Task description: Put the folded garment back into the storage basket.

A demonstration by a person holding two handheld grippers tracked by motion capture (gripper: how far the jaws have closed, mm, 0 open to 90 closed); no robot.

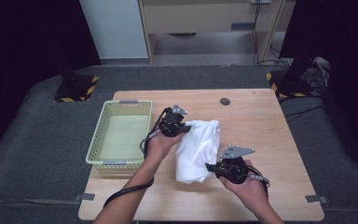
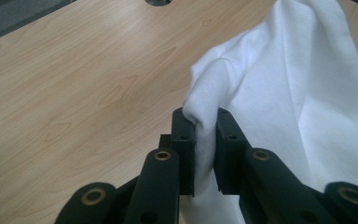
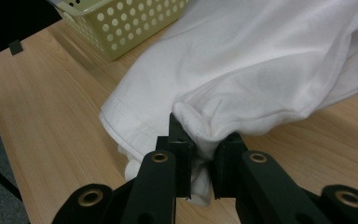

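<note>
Soft cloth, pale wood, matt plastic

The cloth [image 1: 198,149] is white, soft knit fabric, matt, with a stitched hem visible in the right gripper view [image 3: 242,60]. The table [image 1: 256,126] looks like light wood with a smooth, faintly satin grain surface. The basket [image 1: 120,133] is pale yellow-green plastic, perforated, with a slight sheen. Both the left gripper [image 1: 185,130] and the right gripper [image 1: 209,166] look like matt black plastic with brass-coloured metal rivets; a grey plate tops each.
</note>
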